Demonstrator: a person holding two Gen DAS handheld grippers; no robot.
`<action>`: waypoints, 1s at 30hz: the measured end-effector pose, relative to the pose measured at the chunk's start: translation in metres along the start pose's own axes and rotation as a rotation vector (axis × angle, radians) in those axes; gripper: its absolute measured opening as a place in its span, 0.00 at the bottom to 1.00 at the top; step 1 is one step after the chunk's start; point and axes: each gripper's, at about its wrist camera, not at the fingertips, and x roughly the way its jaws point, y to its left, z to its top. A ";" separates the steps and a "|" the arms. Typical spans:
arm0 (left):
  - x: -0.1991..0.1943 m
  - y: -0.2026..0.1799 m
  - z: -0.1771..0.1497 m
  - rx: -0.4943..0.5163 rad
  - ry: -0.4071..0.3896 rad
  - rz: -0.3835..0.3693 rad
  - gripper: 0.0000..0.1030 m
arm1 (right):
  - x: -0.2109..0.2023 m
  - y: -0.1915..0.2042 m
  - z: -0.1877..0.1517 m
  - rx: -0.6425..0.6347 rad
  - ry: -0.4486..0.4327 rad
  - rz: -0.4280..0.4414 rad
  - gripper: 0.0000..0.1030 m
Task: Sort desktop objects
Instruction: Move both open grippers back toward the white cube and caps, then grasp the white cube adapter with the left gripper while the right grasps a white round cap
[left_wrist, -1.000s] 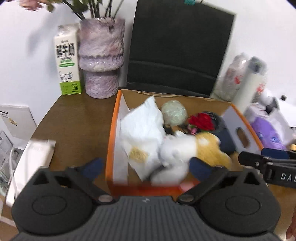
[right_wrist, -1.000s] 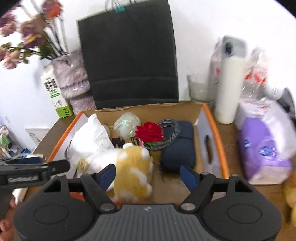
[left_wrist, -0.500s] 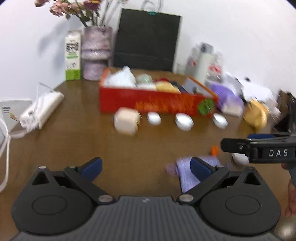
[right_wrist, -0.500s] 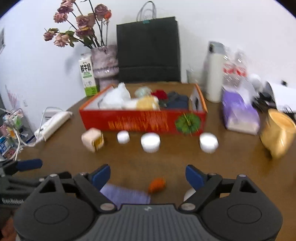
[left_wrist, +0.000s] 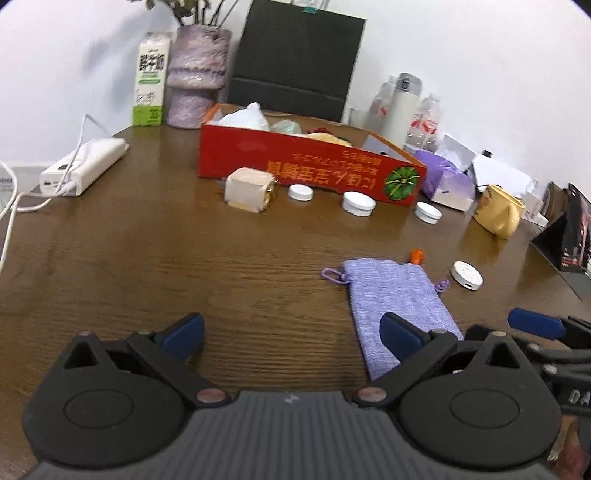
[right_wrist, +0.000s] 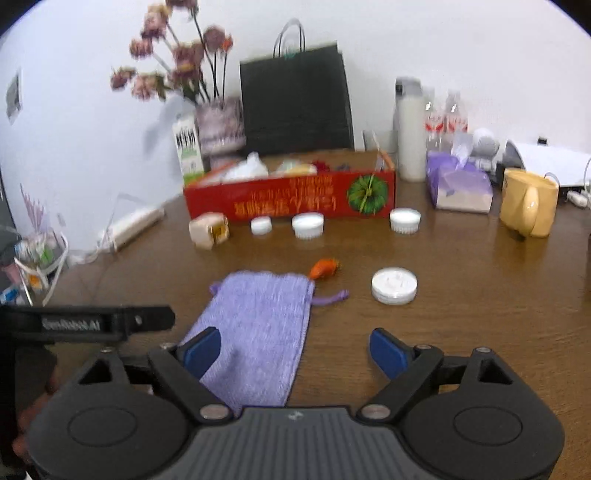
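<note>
A red cardboard box full of things stands at the back of the brown table. In front of it lie a cream cube and three white lids. Nearer lie a purple drawstring pouch, a small orange object and a white round disc. My left gripper is open and empty, left of the pouch. My right gripper is open and empty over the pouch's near end.
A yellow mug, a purple tissue pack, a white flask, a black bag, a vase, a milk carton and a white power bank with cable ring the table.
Both grippers have pulled back from above the box to low over the table's near side. The pouch, orange object and disc have come into view.
</note>
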 end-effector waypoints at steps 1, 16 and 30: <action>0.000 -0.002 0.000 0.009 -0.003 -0.001 1.00 | 0.001 0.000 0.000 0.004 0.001 -0.013 0.86; 0.009 0.000 0.024 0.094 -0.055 0.022 0.99 | 0.007 -0.031 0.022 0.000 0.002 -0.176 0.84; 0.137 0.032 0.125 0.183 -0.023 0.072 0.68 | 0.074 -0.060 0.041 -0.016 0.120 -0.177 0.45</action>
